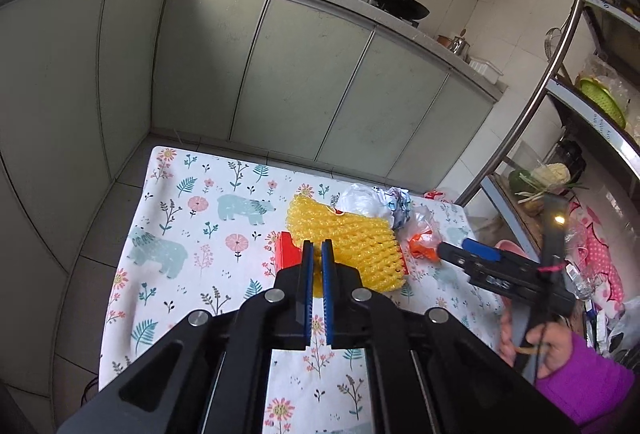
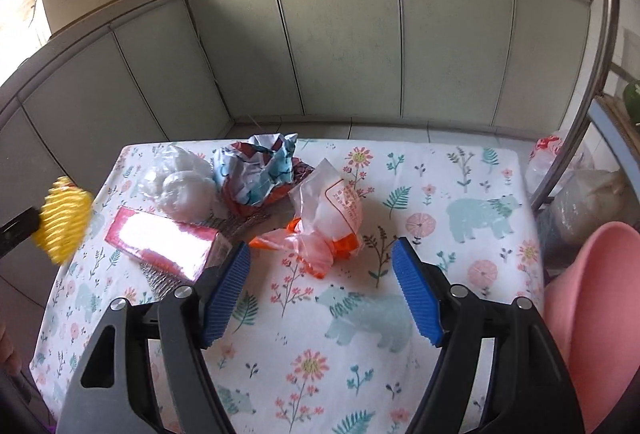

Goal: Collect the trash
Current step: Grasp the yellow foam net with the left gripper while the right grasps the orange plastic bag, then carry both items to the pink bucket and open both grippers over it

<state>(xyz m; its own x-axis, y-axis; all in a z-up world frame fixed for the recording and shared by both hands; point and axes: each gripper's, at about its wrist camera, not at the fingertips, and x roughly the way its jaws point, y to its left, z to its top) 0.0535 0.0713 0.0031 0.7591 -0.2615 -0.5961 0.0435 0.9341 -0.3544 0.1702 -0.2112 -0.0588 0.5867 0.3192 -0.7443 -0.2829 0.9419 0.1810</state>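
Note:
My left gripper (image 1: 317,248) is shut on a yellow foam fruit net (image 1: 352,246) and holds it above the floral tablecloth; the net also shows at the left edge of the right wrist view (image 2: 64,220). My right gripper (image 2: 320,254) is open just in front of a clear plastic bag with orange print (image 2: 326,222); it also shows in the left wrist view (image 1: 466,252). Behind the bag lie a crumpled blue-and-red wrapper (image 2: 260,170), a white crumpled plastic bag (image 2: 182,182) and a red box (image 2: 164,240).
The small table (image 2: 440,354) wears a bear-and-flower cloth. A pink bin (image 2: 596,314) stands at its right. A steel rack (image 1: 560,82) with vegetables is to the right. Grey kitchen cabinets (image 1: 280,74) stand behind, with woks on the counter.

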